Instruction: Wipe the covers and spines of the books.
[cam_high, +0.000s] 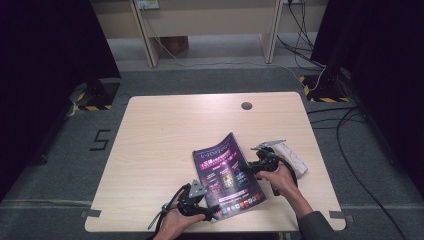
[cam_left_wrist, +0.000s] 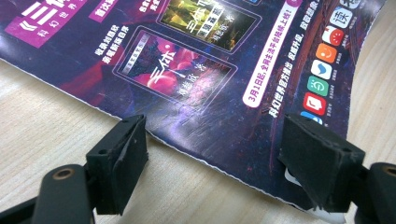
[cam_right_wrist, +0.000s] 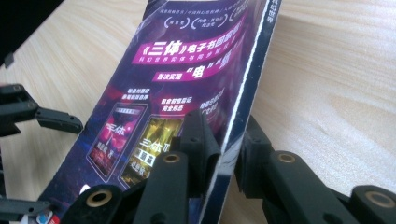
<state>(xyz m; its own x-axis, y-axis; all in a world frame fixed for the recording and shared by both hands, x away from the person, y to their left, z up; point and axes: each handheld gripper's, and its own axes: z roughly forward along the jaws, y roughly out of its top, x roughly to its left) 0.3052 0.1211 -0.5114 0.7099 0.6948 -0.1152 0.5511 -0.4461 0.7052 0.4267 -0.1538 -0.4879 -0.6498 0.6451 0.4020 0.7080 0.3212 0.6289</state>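
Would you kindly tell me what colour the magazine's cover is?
The magazine is mainly purple with magenta banners, clearest in the right gripper view.

Left gripper (cam_high: 212, 212): black, grey three-cornered plate on top, trailing cable. Right gripper (cam_high: 243, 169): black jaws, brass-coloured pivot rivets. Dark grey sleeve (cam_high: 316, 227).

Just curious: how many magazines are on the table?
1. The purple magazine lies near the table's front edge, between the two hand-held grippers; none seems hidden.
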